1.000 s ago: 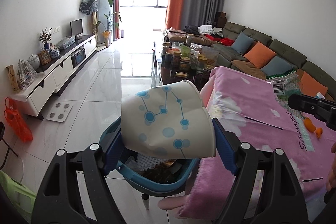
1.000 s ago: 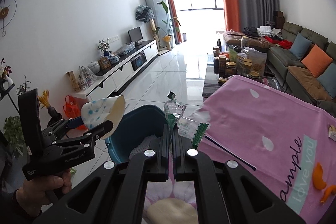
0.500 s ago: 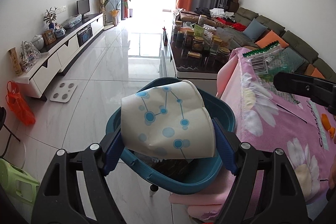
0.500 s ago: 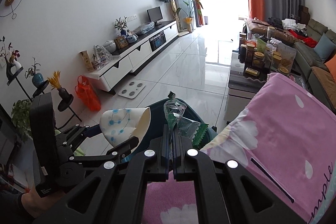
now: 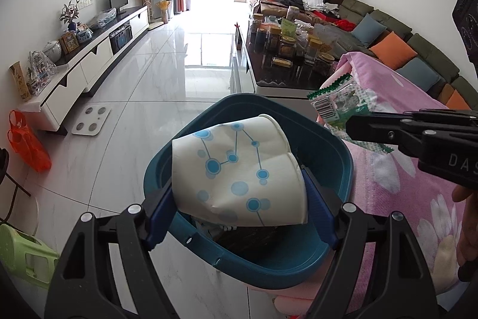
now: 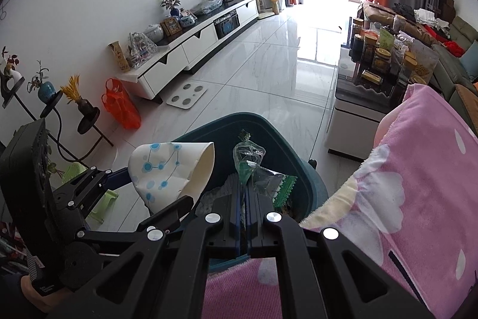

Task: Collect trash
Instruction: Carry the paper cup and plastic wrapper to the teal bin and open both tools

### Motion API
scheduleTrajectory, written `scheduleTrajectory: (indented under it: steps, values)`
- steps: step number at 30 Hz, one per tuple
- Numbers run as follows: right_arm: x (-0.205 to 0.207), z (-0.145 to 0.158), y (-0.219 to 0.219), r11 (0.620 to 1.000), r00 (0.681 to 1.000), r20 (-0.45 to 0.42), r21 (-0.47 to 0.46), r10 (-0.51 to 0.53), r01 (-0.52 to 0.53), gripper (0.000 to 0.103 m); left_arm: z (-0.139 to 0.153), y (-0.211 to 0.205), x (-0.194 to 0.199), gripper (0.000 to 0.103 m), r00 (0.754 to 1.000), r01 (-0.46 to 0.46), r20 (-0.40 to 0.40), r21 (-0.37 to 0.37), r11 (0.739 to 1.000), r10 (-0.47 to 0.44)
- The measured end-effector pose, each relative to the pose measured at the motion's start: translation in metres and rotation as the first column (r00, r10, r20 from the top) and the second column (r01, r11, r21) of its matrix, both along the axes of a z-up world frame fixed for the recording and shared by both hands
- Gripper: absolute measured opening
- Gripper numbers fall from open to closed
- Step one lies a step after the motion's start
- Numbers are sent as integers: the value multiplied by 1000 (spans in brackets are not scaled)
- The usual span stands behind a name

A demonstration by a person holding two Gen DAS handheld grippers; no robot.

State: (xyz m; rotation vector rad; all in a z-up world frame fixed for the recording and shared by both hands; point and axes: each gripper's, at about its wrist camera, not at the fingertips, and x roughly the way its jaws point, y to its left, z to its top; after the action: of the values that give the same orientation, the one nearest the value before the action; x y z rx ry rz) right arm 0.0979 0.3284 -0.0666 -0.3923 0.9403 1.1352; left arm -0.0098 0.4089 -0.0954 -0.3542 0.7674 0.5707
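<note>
My left gripper (image 5: pixel 239 193) is shut on a crushed white paper cup (image 5: pixel 239 175) with blue dots, and holds it right over the teal trash bin (image 5: pixel 337 151). Its blue pads (image 5: pixel 161 211) press the cup's two sides. In the right wrist view the same cup (image 6: pixel 170 169) hangs at the left, above the bin (image 6: pixel 301 169). My right gripper (image 6: pixel 242 187) is shut on a clear and green plastic wrapper (image 6: pixel 254 166), which sticks up over the bin's opening. The wrapper (image 5: pixel 343 106) also shows at the right of the left wrist view. Dark trash lies inside the bin.
A table under a pink flowered blanket (image 6: pixel 418 199) stands right beside the bin. Behind it is a dark coffee table (image 5: pixel 286 73) crowded with jars. An orange bag (image 6: pixel 119 106), a white scale (image 6: pixel 186 94) and a green stool (image 5: pixel 24 256) are on the tiled floor.
Both grippers have moved left and down from over the blanket to above the bin, each still holding its piece. The bin now fills the middle of both views.
</note>
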Motion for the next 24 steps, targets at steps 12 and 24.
scheduleTrajectory:
  steps: [12,24]
  values:
    - [7,-29,27,994,999,-44,-101,24,-28,12,-31,12,20,78,999,0,-54,-14,1000,-1]
    - [19,-15,13,1000,996,-88,-9,-17,16,55,-23,15,16,92,999,-43,4,5,999,43]
